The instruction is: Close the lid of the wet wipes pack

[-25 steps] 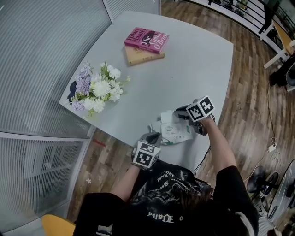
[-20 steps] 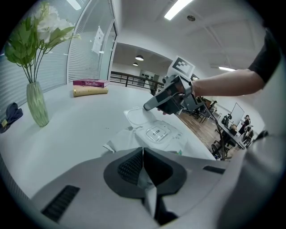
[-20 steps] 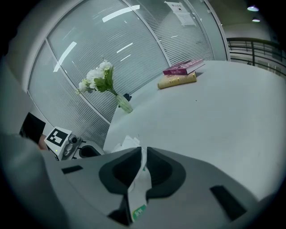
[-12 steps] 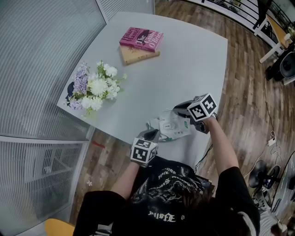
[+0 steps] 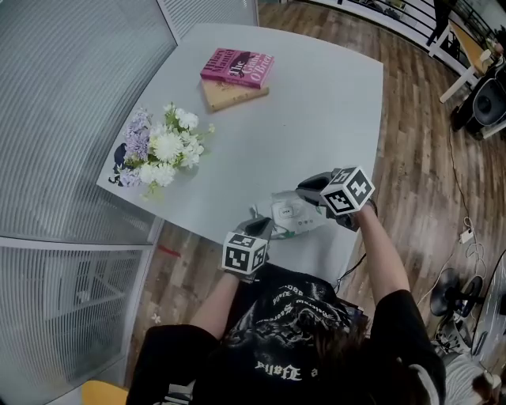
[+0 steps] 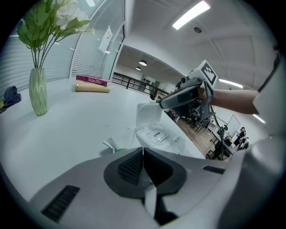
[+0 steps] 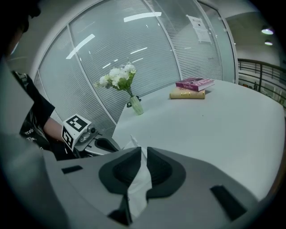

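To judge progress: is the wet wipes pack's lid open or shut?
Open: the lid stands upright above the pack in the left gripper view.

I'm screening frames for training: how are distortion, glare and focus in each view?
Head view: sharp, evenly lit, the table edges bowing slightly. Left gripper view: strong fisheye, black corners, a glaring ceiling light strip, yet the wet wipes pack reads clearly. Right gripper view: same fisheye, light streaks on the glass wall, the wipe between the jaws soft.
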`<state>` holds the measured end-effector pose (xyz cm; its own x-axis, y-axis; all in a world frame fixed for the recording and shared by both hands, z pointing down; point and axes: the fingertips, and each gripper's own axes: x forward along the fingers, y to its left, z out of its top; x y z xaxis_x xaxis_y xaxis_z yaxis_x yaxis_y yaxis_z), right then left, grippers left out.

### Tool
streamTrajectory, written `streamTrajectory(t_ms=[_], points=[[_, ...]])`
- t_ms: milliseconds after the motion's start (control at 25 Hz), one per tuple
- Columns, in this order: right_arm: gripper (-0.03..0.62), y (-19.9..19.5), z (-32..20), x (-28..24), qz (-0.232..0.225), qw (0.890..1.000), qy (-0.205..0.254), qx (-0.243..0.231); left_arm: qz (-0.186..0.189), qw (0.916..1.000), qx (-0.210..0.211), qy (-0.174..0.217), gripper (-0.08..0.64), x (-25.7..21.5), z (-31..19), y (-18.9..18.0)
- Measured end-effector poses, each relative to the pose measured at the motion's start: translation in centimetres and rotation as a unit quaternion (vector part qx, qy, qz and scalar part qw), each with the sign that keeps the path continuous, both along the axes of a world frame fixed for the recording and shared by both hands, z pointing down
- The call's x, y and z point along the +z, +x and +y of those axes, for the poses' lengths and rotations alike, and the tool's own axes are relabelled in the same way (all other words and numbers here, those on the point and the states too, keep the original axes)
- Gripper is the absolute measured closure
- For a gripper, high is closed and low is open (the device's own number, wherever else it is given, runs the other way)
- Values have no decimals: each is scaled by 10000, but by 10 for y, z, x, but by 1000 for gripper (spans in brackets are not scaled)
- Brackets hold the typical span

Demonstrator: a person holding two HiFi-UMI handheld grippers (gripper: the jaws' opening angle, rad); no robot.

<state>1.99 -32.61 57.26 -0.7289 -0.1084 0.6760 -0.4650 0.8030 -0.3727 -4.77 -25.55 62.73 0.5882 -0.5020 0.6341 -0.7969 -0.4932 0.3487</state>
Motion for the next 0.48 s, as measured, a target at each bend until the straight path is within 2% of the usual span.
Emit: streamTrajectory(t_ms=[160,480], points=[[551,-1,11,-3,232,9985,427,-257,47,10000,12,-24,549,0,0,0],[545,0,26,-4,555,9922,998,-508,135,9999,-29,-36,551,-1,1,0]])
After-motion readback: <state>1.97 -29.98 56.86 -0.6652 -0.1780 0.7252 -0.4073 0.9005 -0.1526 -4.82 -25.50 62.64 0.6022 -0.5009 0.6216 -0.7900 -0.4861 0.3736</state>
